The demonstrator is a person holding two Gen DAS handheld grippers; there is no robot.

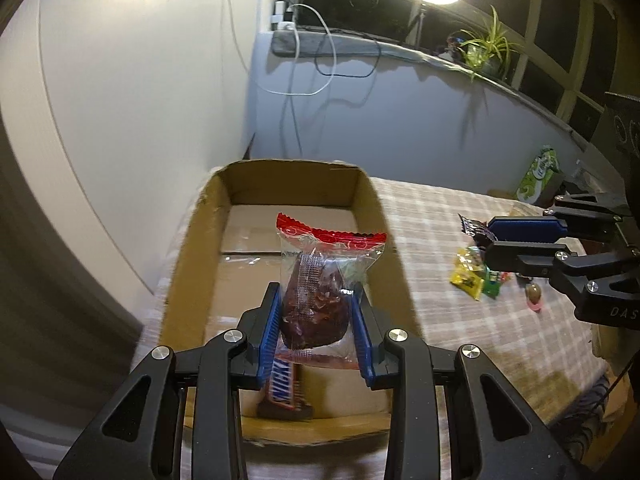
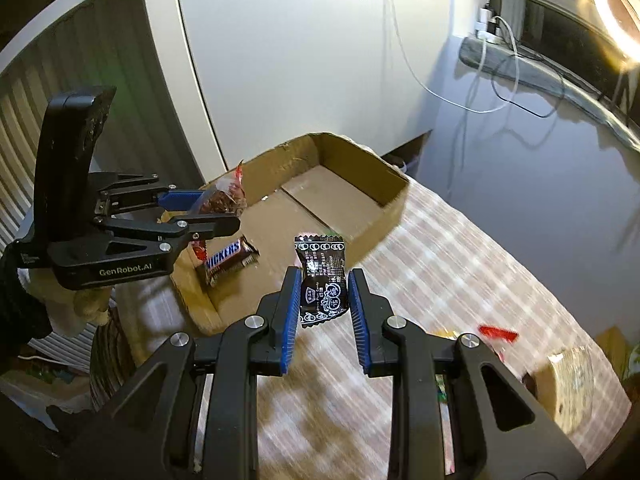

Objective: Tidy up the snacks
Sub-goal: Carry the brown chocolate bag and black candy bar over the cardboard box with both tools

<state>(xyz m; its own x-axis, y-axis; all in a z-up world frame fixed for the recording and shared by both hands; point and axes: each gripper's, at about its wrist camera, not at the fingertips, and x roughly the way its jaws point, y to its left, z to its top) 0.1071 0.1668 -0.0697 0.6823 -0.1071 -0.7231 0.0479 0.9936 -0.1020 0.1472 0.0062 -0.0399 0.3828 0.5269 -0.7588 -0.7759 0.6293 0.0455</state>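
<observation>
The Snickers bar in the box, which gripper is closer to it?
Left. The left gripper hangs right above the Snickers bar; the right gripper is off beside the cardboard box.

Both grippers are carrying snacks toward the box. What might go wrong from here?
1. The left gripper holds its clear cake packet directly above the Snickers bar in the cardboard box; dropped here, it may land on top.
2. The right gripper pinches the black candy outside the box; release now and it lands on the tablecloth.

A home: checked tablecloth (image 1: 460, 280), windowsill plant (image 1: 486, 46), charger cables (image 1: 316, 60).
</observation>
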